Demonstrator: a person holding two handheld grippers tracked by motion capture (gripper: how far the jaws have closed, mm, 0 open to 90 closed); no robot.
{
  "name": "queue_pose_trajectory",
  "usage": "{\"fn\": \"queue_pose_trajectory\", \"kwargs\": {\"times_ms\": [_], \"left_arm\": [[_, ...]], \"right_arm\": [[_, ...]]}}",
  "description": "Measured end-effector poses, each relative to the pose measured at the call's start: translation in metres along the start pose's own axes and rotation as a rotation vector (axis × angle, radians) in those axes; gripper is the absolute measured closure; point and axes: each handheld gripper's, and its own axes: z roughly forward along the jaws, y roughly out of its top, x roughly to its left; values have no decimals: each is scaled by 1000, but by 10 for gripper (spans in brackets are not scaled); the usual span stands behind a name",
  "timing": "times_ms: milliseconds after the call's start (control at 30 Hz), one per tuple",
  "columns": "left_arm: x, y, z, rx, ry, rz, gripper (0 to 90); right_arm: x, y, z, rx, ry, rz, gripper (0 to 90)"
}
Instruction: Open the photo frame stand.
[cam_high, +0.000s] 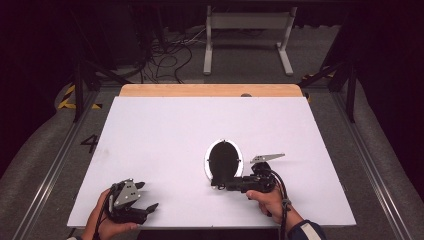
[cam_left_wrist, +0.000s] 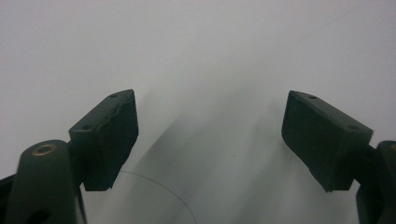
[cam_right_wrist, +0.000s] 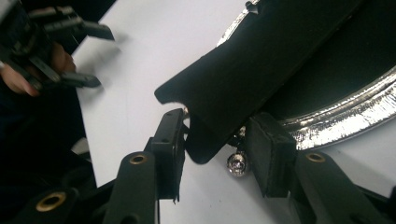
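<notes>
Near the white table's (cam_high: 165, 130) front edge, seen from above, an oval black mirror with a chrome rim (cam_high: 223, 161) lies flat; the right gripper (cam_high: 222, 184) meets its near end, the left gripper (cam_high: 145, 196) well apart. Left gripper view: jaws wide, empty. Right gripper view: jaws part-open astride the black stand flap (cam_right_wrist: 243, 70), pads barely off it. Glass looks fragile, rim slippery; grip the stiff flap.

White table top (cam_high: 165, 135) with bare wooden strip (cam_high: 210, 90) along its far edge. Beyond the table: white metal frame stand (cam_high: 247, 37), tangled black cables (cam_high: 167, 60) left of it on grey floor (cam_high: 40, 150).
</notes>
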Motion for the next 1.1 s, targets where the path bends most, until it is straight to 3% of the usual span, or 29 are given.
{"fn": "queue_pose_trajectory", "kwargs": {"times_ms": [67,100,167,200,300,433,600,733,933,1033,1100], "left_arm": [[0,0,1,1,-1,-2,193],[0,1,2,6,-3,0,193],[0,1,2,8,-2,1,193],[0,1,3,8,-6,-1,193],[-1,2,5,15,-7,1,192],[-3,3,6,10,-6,18,191],[-5,4,4,-4,16,37,193],[-4,5,4,-16,13,29,193],[-4,9,10,-15,-25,22,207],[1,21,19,-43,-87,20,211],[8,31,28,-57,-124,-8,221]], "right_arm": [[-3,0,1,-6,18,26,589],[-5,1,3,-7,48,64,592],[-7,2,4,-13,57,69,590],[-10,3,4,-24,87,103,588],[-11,4,5,-22,101,143,595],[-13,7,7,-39,113,237,606],[-17,7,6,-63,128,263,586],[-18,8,7,-73,130,263,573],[-23,11,11,-86,149,287,584],[-28,13,14,-107,157,317,583],[-28,15,16,-104,160,315,586]]}}
